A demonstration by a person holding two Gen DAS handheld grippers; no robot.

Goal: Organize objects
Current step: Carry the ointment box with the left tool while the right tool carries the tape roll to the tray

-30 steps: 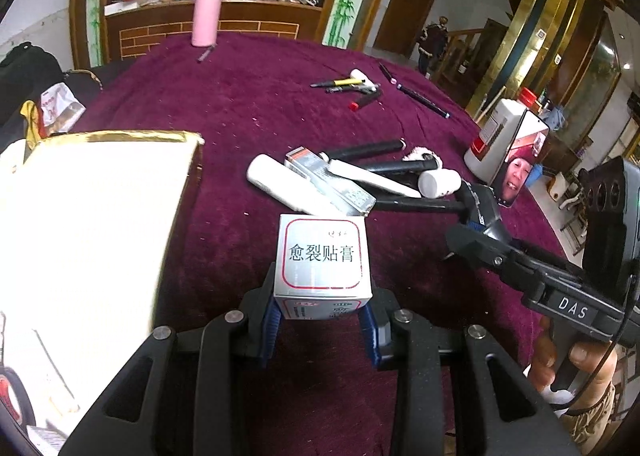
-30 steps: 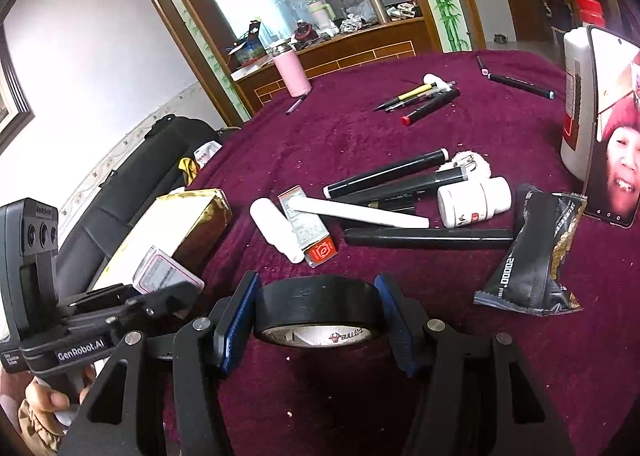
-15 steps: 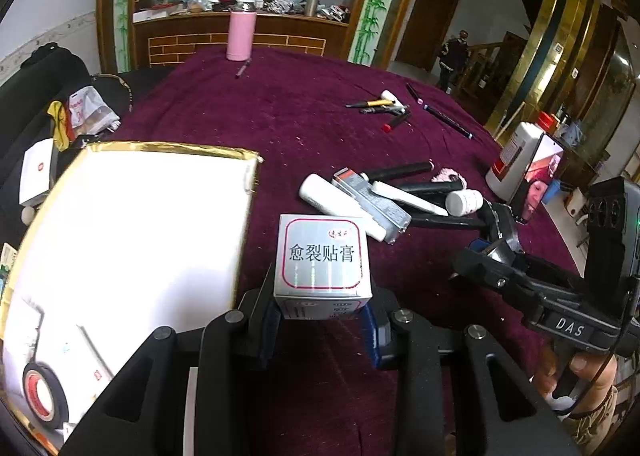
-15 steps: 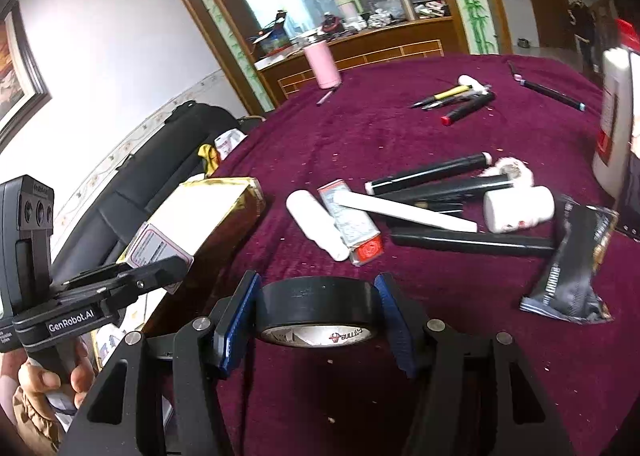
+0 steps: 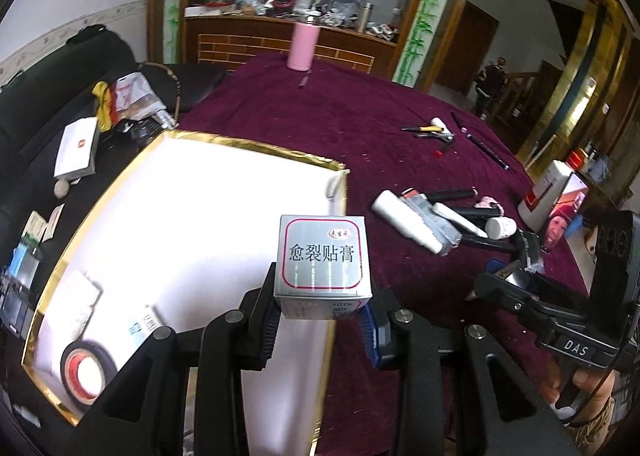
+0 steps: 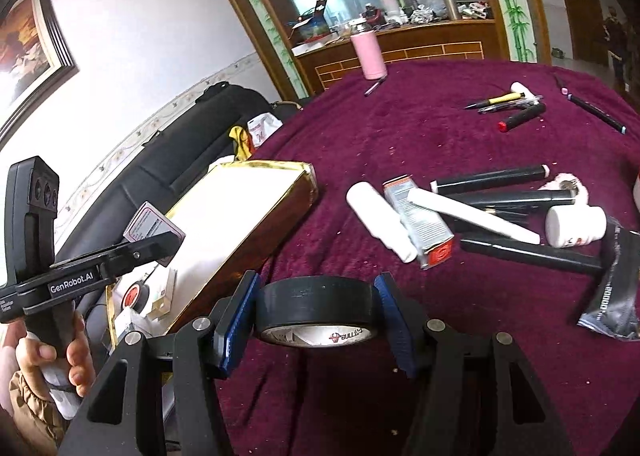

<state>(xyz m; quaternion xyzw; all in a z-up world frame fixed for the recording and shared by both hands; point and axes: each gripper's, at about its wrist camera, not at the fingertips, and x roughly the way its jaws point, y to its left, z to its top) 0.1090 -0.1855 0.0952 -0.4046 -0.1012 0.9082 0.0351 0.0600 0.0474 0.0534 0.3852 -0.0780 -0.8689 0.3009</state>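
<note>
Left gripper pinching silver carton, red-bordered label, above gold-rimmed box. Right gripper clamping black tape roll crosswise.

We count two rolls of black tape, one silver carton, one gold-edged box, one pink flask, one white bottle and three long black markers.

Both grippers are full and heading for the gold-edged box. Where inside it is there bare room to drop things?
The box is mostly bare white floor across its middle and far end. Only the near left corner is crowded: a tape roll and small packets. On the cloth, the pile of markers is cluttered.
</note>
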